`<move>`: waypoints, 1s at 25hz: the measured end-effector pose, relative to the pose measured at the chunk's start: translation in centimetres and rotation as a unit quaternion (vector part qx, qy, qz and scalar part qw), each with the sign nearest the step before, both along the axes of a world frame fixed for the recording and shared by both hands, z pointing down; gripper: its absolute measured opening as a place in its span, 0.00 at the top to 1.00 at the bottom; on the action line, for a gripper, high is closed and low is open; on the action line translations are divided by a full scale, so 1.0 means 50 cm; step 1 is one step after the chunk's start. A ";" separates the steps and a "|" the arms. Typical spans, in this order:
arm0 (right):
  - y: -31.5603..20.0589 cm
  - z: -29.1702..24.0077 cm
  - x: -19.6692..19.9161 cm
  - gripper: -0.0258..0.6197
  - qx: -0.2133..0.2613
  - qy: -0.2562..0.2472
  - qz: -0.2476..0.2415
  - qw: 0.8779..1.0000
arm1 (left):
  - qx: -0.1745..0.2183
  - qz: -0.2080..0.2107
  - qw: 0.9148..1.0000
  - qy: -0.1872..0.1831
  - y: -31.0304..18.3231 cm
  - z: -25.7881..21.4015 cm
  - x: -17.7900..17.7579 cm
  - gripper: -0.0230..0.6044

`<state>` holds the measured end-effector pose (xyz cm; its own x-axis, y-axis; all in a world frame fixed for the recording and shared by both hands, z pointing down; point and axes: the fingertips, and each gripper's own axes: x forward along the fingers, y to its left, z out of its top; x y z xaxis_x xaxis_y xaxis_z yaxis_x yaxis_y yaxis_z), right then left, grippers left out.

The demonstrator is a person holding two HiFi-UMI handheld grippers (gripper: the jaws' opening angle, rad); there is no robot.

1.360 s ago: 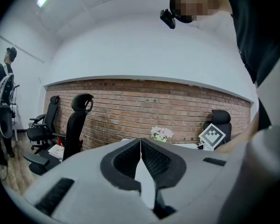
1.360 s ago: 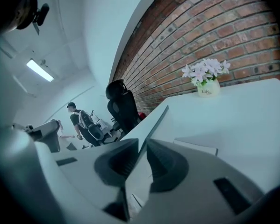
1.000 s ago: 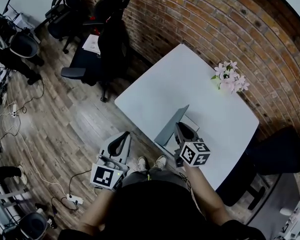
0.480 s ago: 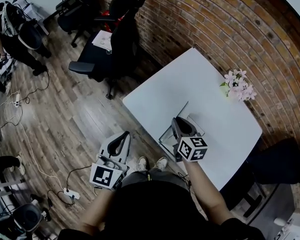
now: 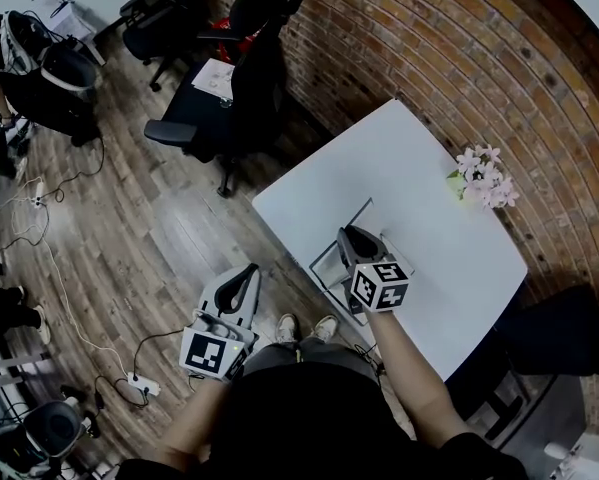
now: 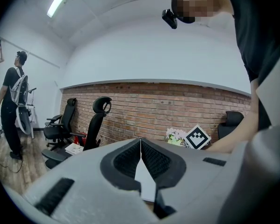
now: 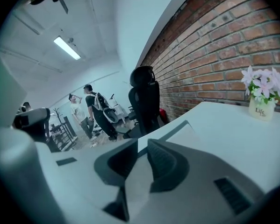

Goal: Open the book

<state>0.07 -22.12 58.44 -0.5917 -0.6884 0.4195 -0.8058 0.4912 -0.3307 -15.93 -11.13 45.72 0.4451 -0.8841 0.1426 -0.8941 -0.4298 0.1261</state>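
Room: an office with a brick wall (image 5: 459, 58) running along the far side of the tabletop; white walls and a strip light show further off.
Floor: wood planks (image 5: 129, 228) on the open side of the tabletop, with cables (image 5: 49, 298) trailing across them.
Tabletop: white and rectangular (image 5: 399, 178), set at a slant to the wall, mostly bare.
Chairs: black office chairs (image 5: 254, 78) beyond the tabletop's far left corner.
People: two stand well away from the tabletop (image 7: 90, 111), one wearing a backpack.
Book: lies at the tabletop's near edge (image 5: 327, 265), close to the corner by the person's feet. Its grey cover is swung out toward the floor side. The cover's long edge runs away from the near edge, toward the brick wall.
Right hand-held gripper: over the book (image 7: 140, 147), angled down at it, jaws a little apart with a clear gap at the tips and pale paper showing through. I can't tell whether it touches the cover.
Left hand-held gripper: off the tabletop (image 6: 140, 141), out over the floor past the near corner, jaws together at the tips with nothing between them.
Flowers: a small pot of pink blossoms (image 5: 484, 178) at the tabletop's wall-side edge, well apart from the book.
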 end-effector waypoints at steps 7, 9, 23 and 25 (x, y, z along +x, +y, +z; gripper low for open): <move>0.003 0.009 -0.020 0.79 -0.009 -0.010 -0.034 0.999 | 0.002 0.001 1.000 0.000 0.002 -0.004 -0.006 0.92; 0.009 0.014 -0.021 0.74 -0.011 -0.014 -0.043 0.999 | 0.001 0.002 1.000 0.000 0.003 -0.005 -0.004 0.92; 0.043 0.055 0.041 0.63 -0.040 0.012 -0.013 0.999 | 0.005 0.018 1.000 0.000 0.005 -0.011 0.019 0.92; 0.049 0.058 0.069 0.63 -0.045 0.011 0.005 0.999 | 0.008 0.023 1.000 0.000 0.006 -0.012 0.027 0.92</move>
<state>3.52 -19.67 61.34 -0.5757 -0.6528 0.4923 -0.8176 0.4531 -0.3552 -14.60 -10.83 45.11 0.4855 -0.8646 0.1295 -0.8732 -0.4725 0.1193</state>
